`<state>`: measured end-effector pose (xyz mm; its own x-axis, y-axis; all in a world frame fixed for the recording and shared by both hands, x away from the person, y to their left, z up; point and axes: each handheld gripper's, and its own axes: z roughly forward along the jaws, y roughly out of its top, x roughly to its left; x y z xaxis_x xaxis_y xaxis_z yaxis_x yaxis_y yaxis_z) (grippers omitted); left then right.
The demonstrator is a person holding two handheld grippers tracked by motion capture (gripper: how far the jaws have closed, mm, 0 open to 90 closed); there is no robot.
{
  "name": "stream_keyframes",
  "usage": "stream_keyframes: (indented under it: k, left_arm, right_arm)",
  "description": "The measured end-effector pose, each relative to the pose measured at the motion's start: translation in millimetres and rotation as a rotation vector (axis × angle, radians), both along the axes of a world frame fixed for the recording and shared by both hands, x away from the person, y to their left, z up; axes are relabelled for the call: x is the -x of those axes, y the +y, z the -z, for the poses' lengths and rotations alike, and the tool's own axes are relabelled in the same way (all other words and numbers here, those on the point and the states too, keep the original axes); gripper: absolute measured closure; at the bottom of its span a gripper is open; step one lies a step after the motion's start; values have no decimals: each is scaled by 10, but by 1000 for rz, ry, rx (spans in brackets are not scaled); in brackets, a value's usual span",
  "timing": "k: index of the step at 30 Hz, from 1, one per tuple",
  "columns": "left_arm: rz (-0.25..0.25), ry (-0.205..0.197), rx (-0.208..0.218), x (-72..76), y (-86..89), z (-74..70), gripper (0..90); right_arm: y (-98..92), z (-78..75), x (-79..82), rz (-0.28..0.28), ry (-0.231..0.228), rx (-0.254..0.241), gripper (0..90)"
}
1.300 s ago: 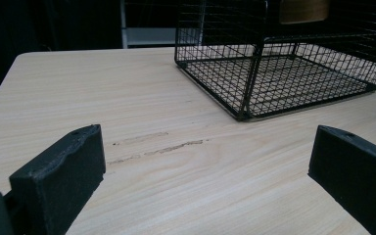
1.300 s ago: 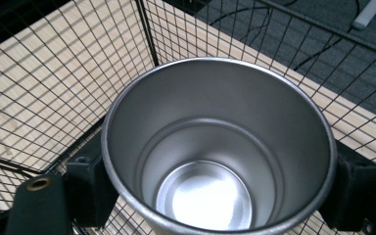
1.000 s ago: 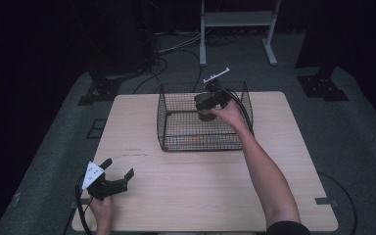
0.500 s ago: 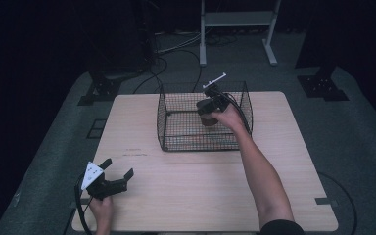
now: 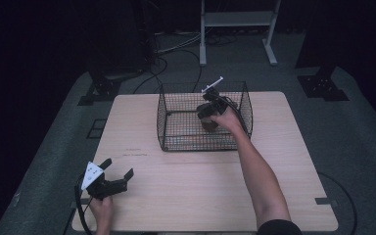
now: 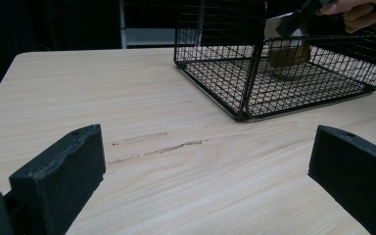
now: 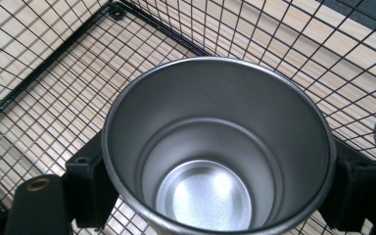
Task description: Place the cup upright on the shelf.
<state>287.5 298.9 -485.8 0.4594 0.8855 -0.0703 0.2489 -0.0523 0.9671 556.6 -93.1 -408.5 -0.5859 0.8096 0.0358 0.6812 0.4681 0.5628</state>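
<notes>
Right hand-held gripper [image 5: 210, 110] clamped on a steel cup [image 7: 218, 147], jaws pressing its sides, holding it upright inside the wire basket [image 5: 176, 110] at 12 o'clock on the counter [image 5: 200, 186]. Cup low over the basket floor; contact impossible to tell. Probably placing or lifting, release or withdrawal left. Left hand-held gripper [image 5: 108, 180] spread wide, empty, at 7 o'clock.

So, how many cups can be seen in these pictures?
1. The metal cup sits between the jaws of the right hand-held gripper, inside the wire basket. It looks empty. None seems hidden.
</notes>
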Motion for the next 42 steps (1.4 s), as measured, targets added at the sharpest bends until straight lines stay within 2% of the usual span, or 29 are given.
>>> stream_keyframes:
  k: [10, 13, 31, 42]
  left_arm:
    - [0, 0, 0, 0, 0, 0, 0]
    - [1, -1, -1, 2, 0, -1, 0]
    - [-2, 4, 5, 3, 1, 1, 0]
    - [-4, 2, 2, -1, 0, 1, 0]
  right_arm:
    - [-22, 42, -28, 8, 23, 4, 168]
    - [-12, 49, -25, 4, 21, 21, 168]
    - [-3, 11, 18, -5, 47, 42, 141]
    - [-60, 24, 11, 5, 66, 51, 138]
